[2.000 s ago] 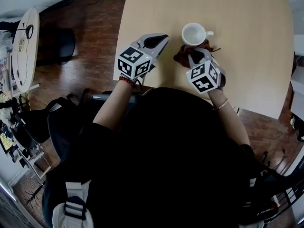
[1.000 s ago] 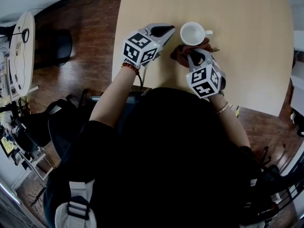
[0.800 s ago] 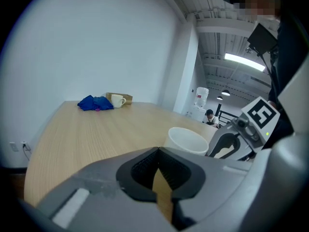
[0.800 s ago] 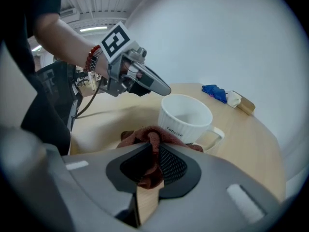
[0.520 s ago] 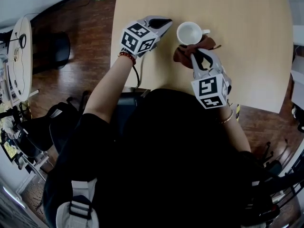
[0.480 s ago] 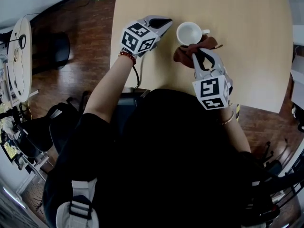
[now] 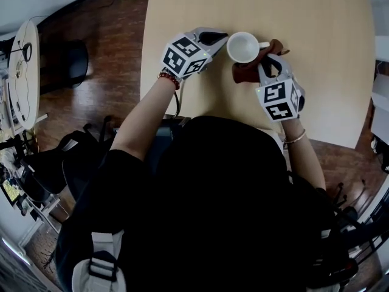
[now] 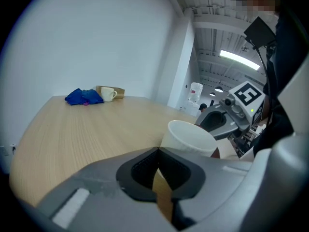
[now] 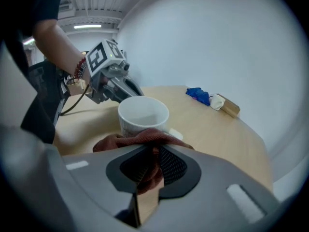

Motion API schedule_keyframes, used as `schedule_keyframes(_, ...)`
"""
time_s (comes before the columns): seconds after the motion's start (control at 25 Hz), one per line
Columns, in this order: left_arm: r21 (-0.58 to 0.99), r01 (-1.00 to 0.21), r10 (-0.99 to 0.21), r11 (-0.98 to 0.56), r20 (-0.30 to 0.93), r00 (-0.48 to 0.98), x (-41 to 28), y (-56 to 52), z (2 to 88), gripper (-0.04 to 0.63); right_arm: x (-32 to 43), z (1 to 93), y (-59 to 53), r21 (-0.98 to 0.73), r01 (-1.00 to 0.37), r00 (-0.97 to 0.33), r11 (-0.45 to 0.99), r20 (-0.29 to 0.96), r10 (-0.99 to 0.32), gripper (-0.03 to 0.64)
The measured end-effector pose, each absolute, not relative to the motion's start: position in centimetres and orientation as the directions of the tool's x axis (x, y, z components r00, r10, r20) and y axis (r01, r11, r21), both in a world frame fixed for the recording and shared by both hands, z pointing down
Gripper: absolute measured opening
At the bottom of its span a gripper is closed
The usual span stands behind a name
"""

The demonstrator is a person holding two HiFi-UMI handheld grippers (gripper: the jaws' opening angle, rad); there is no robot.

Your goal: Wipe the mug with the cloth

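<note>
Swung the right gripper [image 7: 267, 64] across since half a second back, dragging the cloth [image 7: 246, 73] from the near side of the mug [image 7: 243, 46] round toward its handle. Brought the left gripper [image 7: 220, 38] in as well, setting its tip just beside the rim on the opposite side (touching or not, cannot tell from above).

Holding a bunched fold of the rust-brown cloth with the right fingers clamped shut on it. Holding nothing with the left fingers, pressed together and empty.

Left the mug upright on the worktop [image 7: 316, 53], mouth up, flanked by both grippers, with cloth heaped against its near wall and handle.

Reads as bracing with the left and wiping with the right: only starting on the outer wall, not yet reaching the inside. Calls next for pressing cloth firmly against the wall and sweeping round it without shoving the mug along.

Worth watching: offers only a stop on the left, not a real hold, so could let the mug slide or turn under a hard push.
</note>
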State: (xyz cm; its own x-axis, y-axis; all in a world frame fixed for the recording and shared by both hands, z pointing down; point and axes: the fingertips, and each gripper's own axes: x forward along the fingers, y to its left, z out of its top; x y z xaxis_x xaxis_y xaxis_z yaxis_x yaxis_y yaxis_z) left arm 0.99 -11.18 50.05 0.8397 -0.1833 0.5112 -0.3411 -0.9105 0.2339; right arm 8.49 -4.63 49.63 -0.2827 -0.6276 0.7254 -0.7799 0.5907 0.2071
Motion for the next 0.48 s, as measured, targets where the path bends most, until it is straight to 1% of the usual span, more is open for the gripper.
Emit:
schedule_keyframes(0.16,0.235,-0.358,-0.199,-0.904,0.510,0.837,0.5,-11.3,49.9,0.000,8.9,52.1,-4.9,0.217,-0.741,-0.264,0.635,0.776,-0.573,0.049)
schedule_keyframes(0.28,0.248,-0.393,-0.229,-0.885,0.502,0.834,-0.3,-11.7,49.8,0.000,9.4,52.8,-5.0,0.196,-0.746,-0.267,0.636,0.787,-0.556,0.049)
schedule_keyframes(0.36,0.260,-0.423,-0.258,-0.868,0.493,0.831,-1.1,-11.8,49.7,0.000,9.8,51.5,-5.3,0.183,-0.767,-0.283,0.615,0.764,-0.579,0.049)
schedule_keyframes(0.48,0.281,-0.466,-0.306,-0.839,0.466,0.830,-2.4,-11.4,49.0,0.000,10.3,47.7,-6.0,0.193,-0.780,-0.318,0.595,0.696,-0.644,0.049)
